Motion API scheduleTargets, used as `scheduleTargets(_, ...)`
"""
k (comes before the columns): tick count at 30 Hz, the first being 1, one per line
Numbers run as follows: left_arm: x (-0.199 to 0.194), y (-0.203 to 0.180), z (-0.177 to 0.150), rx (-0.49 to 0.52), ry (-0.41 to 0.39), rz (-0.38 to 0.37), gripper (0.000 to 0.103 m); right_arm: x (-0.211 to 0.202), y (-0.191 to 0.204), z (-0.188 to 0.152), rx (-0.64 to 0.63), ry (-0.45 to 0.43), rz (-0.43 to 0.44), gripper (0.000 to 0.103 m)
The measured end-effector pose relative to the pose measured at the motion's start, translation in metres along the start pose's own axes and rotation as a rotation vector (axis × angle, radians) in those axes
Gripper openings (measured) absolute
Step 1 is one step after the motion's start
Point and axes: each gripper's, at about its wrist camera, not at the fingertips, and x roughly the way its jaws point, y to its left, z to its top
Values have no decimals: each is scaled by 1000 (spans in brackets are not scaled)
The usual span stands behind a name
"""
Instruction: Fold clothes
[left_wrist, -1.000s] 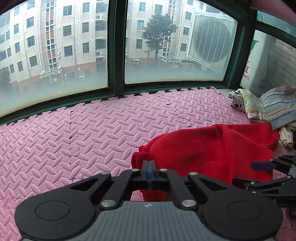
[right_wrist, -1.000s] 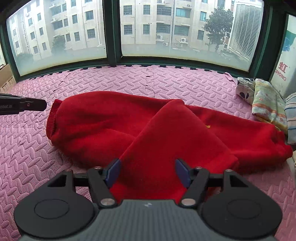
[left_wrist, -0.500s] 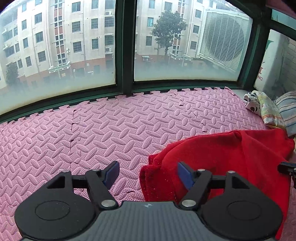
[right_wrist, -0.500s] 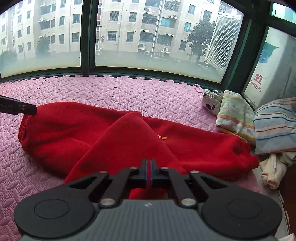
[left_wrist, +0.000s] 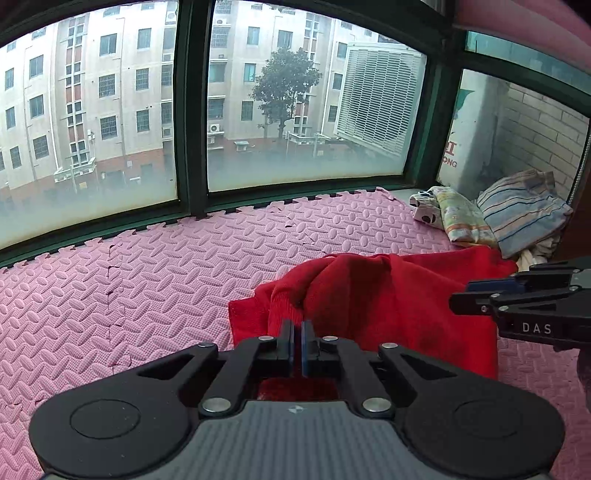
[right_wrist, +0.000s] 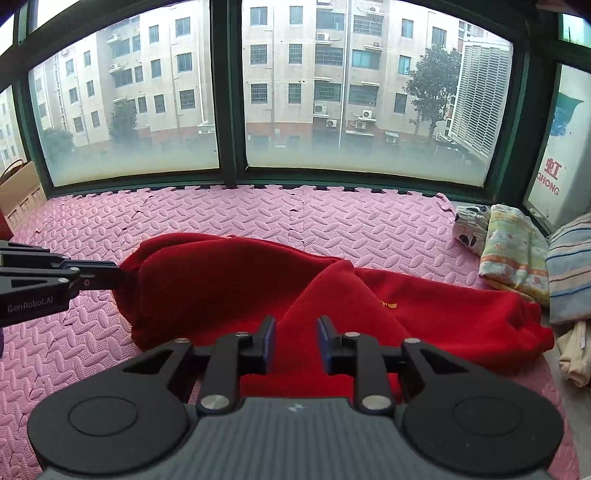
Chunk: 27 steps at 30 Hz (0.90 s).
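Observation:
A red sweater (right_wrist: 229, 288) lies on the pink foam mat (right_wrist: 332, 221), partly folded over itself; it also shows in the left wrist view (left_wrist: 388, 295). My left gripper (left_wrist: 296, 332) is shut on the sweater's left edge and lifts a bunch of cloth; from the right wrist view it (right_wrist: 114, 275) enters at the left, pinching that edge. My right gripper (right_wrist: 294, 336) is open above the sweater's near fold, holding nothing; it also shows at the right of the left wrist view (left_wrist: 469, 295).
Folded clothes are piled at the right: a patterned piece (right_wrist: 513, 251) and a striped one (right_wrist: 570, 266). A cardboard box (right_wrist: 18, 192) stands at the far left. Dark-framed windows (right_wrist: 229, 92) run along the mat's far edge.
My left gripper opened, then shut again on the sweater's left edge and raised it. My right gripper shut half a second ago and has now opened, letting go of the cloth.

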Motion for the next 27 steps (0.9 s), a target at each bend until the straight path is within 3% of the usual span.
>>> scheduleTargets(4,-12,-10,-9,6,5,-40,3,-11,10,2,-3,-14,40,37)
scheduleTargets(8,-10,-17,-17,24,21,-49,3,-12,17,5,2,-17,62,37)
scheduleTargets(13,-6,-19,-20,38,28,-63,3,5,13,12,131,10,148,47)
scheduleTargets(20,0,-17,-22,41,39,-78,3,48,10,19,329,89,267,48)
scheduleTargets(23,2,-16,-23,37,52,-81,3,59,13,19,354,106,266,58)
scheduleTargets(27,4,-14,-25,33,69,-85,3,70,12,18,390,130,284,57)
